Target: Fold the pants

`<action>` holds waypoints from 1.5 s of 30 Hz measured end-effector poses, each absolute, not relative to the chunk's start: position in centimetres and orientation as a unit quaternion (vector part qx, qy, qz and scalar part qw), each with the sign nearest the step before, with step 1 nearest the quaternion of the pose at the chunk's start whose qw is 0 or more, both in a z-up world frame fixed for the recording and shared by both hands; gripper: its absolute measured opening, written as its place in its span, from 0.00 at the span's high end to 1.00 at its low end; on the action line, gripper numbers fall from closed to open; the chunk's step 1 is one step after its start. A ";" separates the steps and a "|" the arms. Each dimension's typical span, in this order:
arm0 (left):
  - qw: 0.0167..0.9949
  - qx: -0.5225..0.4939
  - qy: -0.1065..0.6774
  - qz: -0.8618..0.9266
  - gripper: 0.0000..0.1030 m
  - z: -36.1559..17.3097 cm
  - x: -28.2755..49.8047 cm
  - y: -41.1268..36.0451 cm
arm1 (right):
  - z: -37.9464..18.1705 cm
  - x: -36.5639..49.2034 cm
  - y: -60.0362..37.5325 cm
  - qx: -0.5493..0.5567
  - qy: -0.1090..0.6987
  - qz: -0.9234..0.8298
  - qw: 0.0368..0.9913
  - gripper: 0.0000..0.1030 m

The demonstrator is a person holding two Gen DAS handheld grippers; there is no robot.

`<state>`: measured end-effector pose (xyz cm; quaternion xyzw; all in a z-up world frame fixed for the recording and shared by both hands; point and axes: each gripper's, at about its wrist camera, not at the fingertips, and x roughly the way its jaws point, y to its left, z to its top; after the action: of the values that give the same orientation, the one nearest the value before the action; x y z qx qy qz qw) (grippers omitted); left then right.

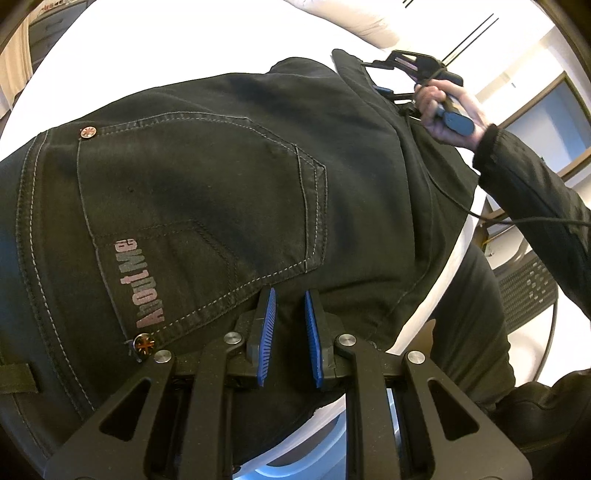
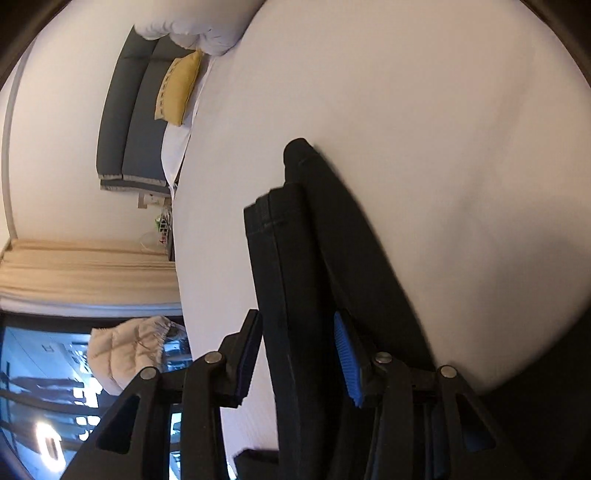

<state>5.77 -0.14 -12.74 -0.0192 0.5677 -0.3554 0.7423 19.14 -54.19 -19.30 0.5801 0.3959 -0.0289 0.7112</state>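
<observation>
Pants [image 1: 229,173] flat on white bed [image 1: 110,55], back side up: rear pocket [image 1: 199,206] with pink lettering, rivets and waistband toward near-left edge of bed. Long axis from waistband near left gripper [image 1: 290,332] out toward legs at far right, where right gripper [image 1: 400,72] works. Seat fills most of left wrist view; some cloth seems to hang over near edge of bed, hard to confirm.

Left gripper: narrow gap, blue pads [image 1: 267,332] parallel, nothing between them, hovering just off cloth below pocket. Likely waiting, or ready to pin the seat while the far end moves.

Right gripper, in own view [image 2: 295,354]: jaws wide, thick stack of dark denim [image 2: 288,258] standing edge-on between them, hem seam at tip. Right blue pad [image 2: 345,365] against cloth; left side looks in contact too, pinch force not clear. Reads as holding the leg ends, both legs stacked. Right hand [image 1: 439,110] on handle, cable trailing off.

Judgement: stacked legs gripped at hem so both layers travel together; lifting there allows a fold back toward waistband along the long axis. Stack already raised off bed at that end, pointing toward pillows [image 2: 192,33] at far corner.
</observation>
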 end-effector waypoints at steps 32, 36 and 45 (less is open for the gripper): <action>0.749 0.032 0.576 -0.325 0.84 -11.7 4.8 -3.8 | -17.3 -13.2 -65.7 0.644 0.169 -0.204 0.718 0.93; 0.751 0.038 0.577 -0.320 0.84 -11.5 4.7 -4.6 | -17.9 -13.0 -67.0 0.663 0.171 -0.182 0.706 0.93; 0.752 0.054 0.580 -0.308 0.84 -11.1 4.5 -5.7 | -17.4 -13.8 -66.7 0.647 0.178 -0.211 0.711 0.95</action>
<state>4.46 -5.65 -11.12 0.0545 0.5801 -0.3076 0.7523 -13.82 -66.69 -17.43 0.6466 0.1782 -0.2109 0.7111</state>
